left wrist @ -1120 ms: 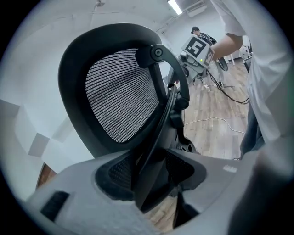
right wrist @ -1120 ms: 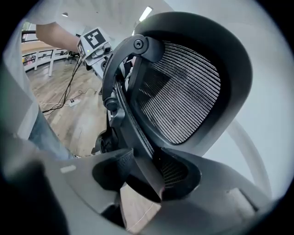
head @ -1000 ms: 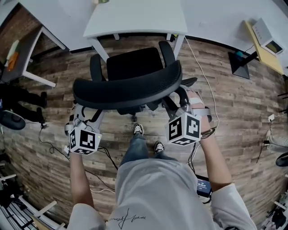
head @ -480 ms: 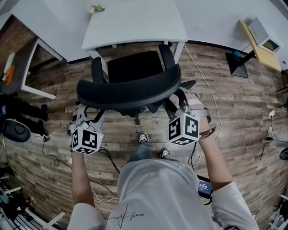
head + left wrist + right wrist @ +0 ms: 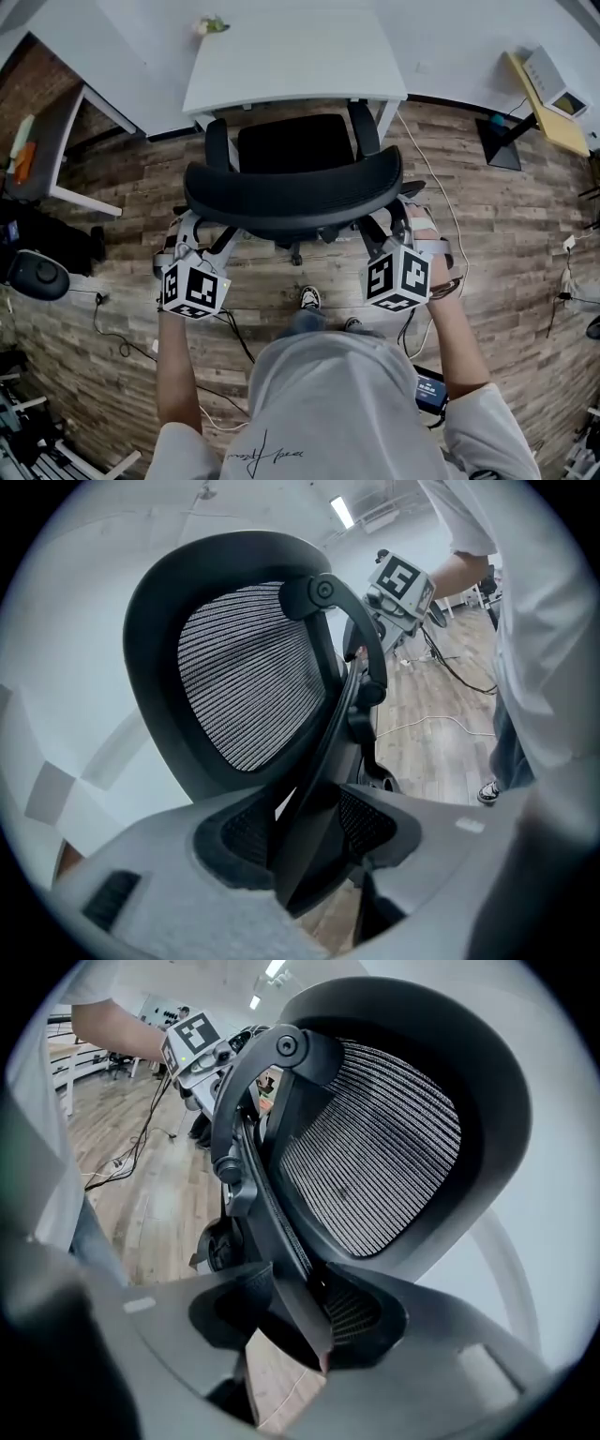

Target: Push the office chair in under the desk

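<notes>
The office chair [image 5: 292,183] stands on the wooden floor [image 5: 506,244] in front of the white desk [image 5: 291,56]. The front of its seat reaches just to the desk edge and its backrest is outside. The left gripper [image 5: 305,832] and the right gripper [image 5: 300,1312] each clench a black strut of the backrest frame, one on each side

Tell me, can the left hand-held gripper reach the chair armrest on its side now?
Probably not directly: the left hand-held gripper straddles the back frame behind the backrest, which stands between it and the armrest.
</notes>
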Demonstrator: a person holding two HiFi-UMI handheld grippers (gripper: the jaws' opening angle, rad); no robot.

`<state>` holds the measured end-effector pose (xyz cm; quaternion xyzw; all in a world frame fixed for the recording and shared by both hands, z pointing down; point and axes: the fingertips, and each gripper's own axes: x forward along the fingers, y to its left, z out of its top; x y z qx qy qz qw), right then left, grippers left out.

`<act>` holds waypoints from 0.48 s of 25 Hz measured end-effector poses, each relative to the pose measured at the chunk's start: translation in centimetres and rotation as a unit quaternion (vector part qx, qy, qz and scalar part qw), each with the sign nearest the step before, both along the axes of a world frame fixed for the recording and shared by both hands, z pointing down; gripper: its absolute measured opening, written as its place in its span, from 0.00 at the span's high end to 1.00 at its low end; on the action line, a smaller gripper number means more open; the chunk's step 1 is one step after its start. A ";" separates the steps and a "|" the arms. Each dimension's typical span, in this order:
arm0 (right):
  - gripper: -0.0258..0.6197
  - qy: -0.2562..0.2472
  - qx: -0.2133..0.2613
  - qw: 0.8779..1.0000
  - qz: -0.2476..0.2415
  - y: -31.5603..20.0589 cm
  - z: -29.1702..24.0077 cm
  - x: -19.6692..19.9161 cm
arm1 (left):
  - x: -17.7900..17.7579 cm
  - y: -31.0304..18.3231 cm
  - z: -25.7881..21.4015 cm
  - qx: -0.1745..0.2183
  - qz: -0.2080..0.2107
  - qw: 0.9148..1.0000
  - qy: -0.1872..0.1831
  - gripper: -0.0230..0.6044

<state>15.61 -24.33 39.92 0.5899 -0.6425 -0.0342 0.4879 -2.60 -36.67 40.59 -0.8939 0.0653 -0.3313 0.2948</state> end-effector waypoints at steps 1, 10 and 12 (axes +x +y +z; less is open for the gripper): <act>0.67 0.000 -0.002 1.000 0.003 -0.3 0.0 0.0 | 0.1 -0.3 0.0 0.000 0.002 1.000 0.000 0.63; 0.67 0.002 0.000 1.000 0.027 -2.9 0.1 0.0 | 0.6 -3.6 0.1 0.005 0.018 1.000 0.006 0.63; 0.67 -0.001 -0.001 1.000 0.030 -3.6 0.2 0.2 | 0.8 -4.4 0.1 0.007 0.021 1.000 0.008 0.62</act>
